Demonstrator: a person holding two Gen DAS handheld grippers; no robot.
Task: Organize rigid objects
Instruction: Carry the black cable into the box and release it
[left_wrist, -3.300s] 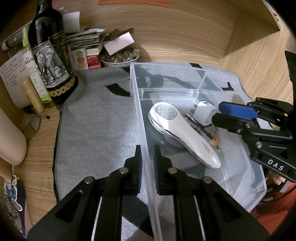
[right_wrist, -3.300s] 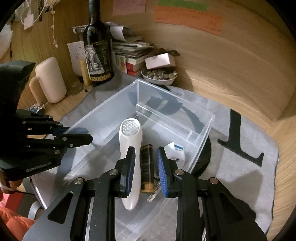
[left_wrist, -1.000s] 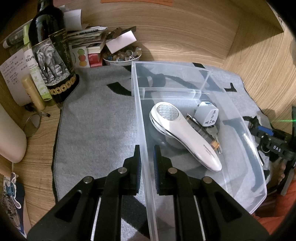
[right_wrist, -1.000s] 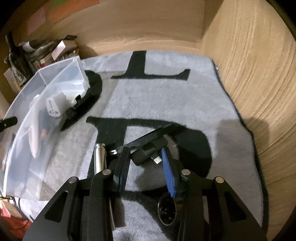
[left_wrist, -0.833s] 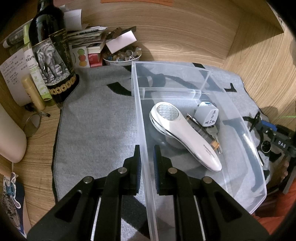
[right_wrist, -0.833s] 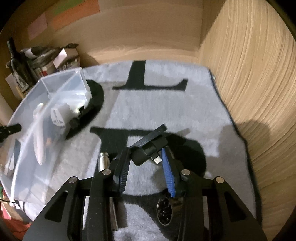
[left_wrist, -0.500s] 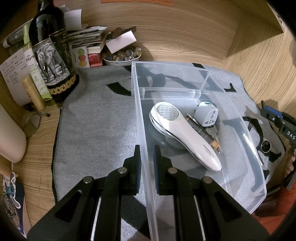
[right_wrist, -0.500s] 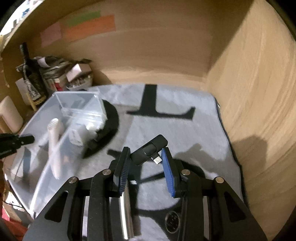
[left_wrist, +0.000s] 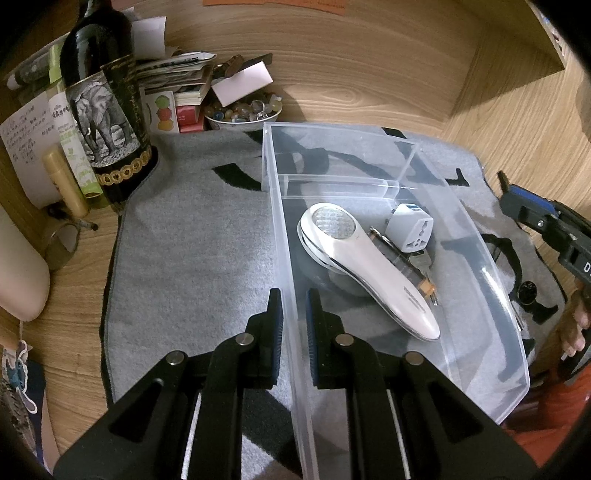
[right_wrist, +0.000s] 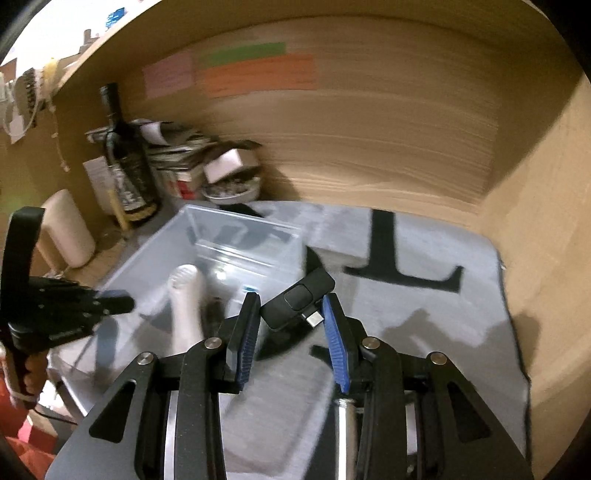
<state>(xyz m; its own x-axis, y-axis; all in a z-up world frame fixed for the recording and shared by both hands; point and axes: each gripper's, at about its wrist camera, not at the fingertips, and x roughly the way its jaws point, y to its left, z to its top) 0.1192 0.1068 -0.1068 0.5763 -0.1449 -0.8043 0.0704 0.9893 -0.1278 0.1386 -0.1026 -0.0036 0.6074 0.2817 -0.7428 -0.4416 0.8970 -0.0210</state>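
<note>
A clear plastic bin (left_wrist: 476, 236) stands on the grey mat (left_wrist: 192, 258). My left gripper (left_wrist: 294, 325) is shut on the bin's near wall. Inside lie a white handheld device (left_wrist: 365, 269), a white plug adapter (left_wrist: 413, 229) and some keys. My right gripper (right_wrist: 291, 325) is shut on a small black USB adapter (right_wrist: 297, 301) with a metal plug end, raised above the mat just right of the bin (right_wrist: 240, 236). In the left wrist view the right gripper (left_wrist: 532, 214) shows at the right edge. A metal cylinder (right_wrist: 345, 410) lies on the mat under the right gripper.
A dark wine bottle (left_wrist: 107, 110), stacked papers, small boxes and a bowl of stones (left_wrist: 243, 112) crowd the back left corner. A small round black object (left_wrist: 527, 292) lies on the mat right of the bin. Wooden walls (right_wrist: 535, 221) close the back and right.
The right gripper lifted the black USB adapter off the mat and swung left toward the bin. The left gripper kept its hold on the bin wall.
</note>
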